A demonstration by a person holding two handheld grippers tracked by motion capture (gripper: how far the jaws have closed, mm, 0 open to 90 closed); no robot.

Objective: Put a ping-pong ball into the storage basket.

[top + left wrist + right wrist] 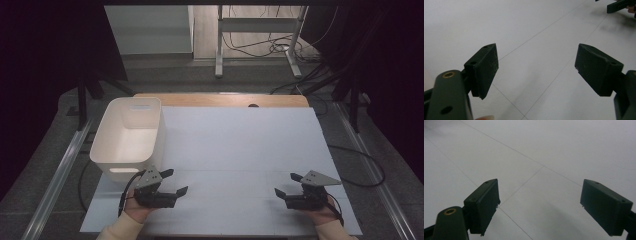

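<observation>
My left gripper [176,182] rests low over the white tabletop [240,150] near its front left, just in front of a white bin [129,136]. Its jaws stand wide apart with nothing between them, as the left gripper view [536,67] confirms. My right gripper [288,184] sits near the front right of the table, jaws also spread and empty, seen again in the right gripper view [540,205]. Both point inward toward the table's middle. The other gripper [620,5] peeks in at the top right of the left gripper view.
The white bin looks empty and stands at the table's left side. Beyond the table are a wooden strip [220,99], metal stand legs [257,45] and cables on the floor [280,47]. Dark curtains flank both sides.
</observation>
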